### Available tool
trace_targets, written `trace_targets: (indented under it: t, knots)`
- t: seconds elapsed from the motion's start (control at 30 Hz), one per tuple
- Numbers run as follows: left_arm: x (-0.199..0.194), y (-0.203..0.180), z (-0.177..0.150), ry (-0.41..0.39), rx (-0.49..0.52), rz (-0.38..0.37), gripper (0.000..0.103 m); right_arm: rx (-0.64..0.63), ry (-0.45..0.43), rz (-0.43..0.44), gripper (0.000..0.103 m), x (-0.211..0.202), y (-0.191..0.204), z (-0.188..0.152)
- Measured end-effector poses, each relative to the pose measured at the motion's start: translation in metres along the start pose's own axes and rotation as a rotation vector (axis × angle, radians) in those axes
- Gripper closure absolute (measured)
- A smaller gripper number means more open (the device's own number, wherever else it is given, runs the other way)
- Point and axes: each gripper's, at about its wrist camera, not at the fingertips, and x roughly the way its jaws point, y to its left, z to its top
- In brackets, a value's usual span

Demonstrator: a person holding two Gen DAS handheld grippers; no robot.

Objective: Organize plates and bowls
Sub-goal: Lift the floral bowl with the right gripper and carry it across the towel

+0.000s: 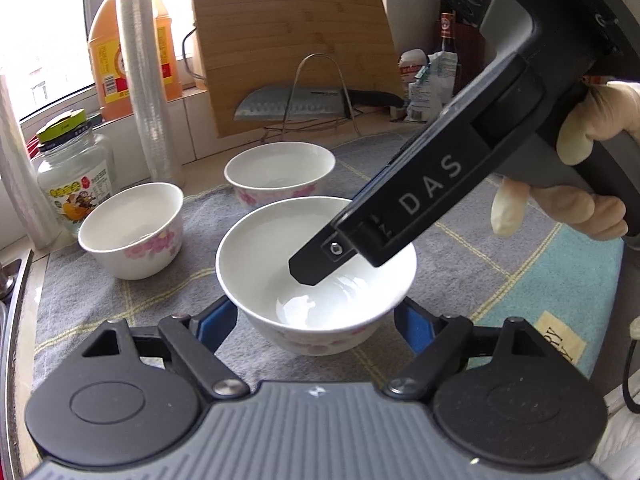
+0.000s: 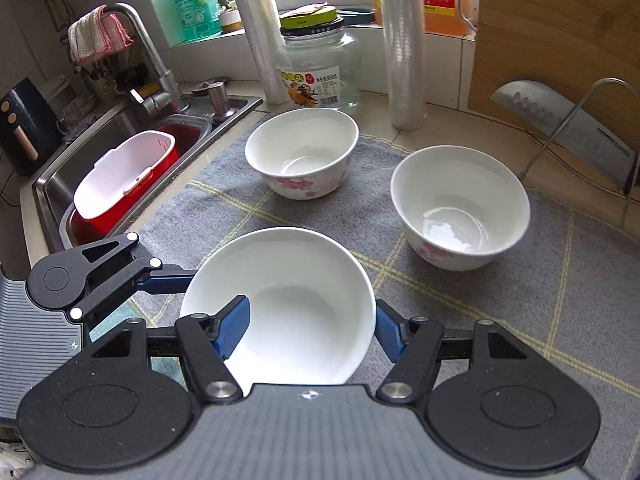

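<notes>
Three white bowls with pink flowers sit on a grey checked mat [image 1: 192, 292]. The nearest bowl [image 1: 316, 268] [image 2: 280, 304] lies between the blue pads of both grippers. My left gripper [image 1: 316, 316] straddles its outer wall, with jaws wide. My right gripper [image 2: 308, 328] has one finger [image 2: 234, 322] inside the bowl and one outside the rim; in the left wrist view it reaches down into the bowl [image 1: 316, 264]. It is open. The other two bowls stand further back: one left [image 1: 132, 230] [image 2: 302, 152], one behind [image 1: 279, 174] [image 2: 460, 206].
A glass jar [image 1: 74, 176], two plastic-wrap rolls [image 1: 146, 76], an orange oil bottle [image 1: 108, 48], a cutting board [image 1: 292, 36] and a cleaver on a wire rack [image 1: 292, 104] line the back. A sink [image 2: 120, 152] with a red-and-white tub lies left of the mat.
</notes>
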Motion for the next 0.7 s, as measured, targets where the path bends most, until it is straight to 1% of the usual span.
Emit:
trace_targets:
  t: [0.3,0.47,0.7]
  knots:
    - [0.019,-0.043,0.021,-0.013,0.065,-0.119,0.018,0.08,-0.029,-0.116,0.031,-0.04,-0.034,-0.034]
    - [0.034,-0.064,0.032,-0.015,0.093,-0.168,0.018,0.118,-0.037,-0.16,0.031,-0.057,-0.055,-0.049]
    - [0.055,-0.082,0.046,-0.023,0.125,-0.224,0.018,0.155,-0.049,-0.224,0.031,-0.068,-0.08,-0.063]
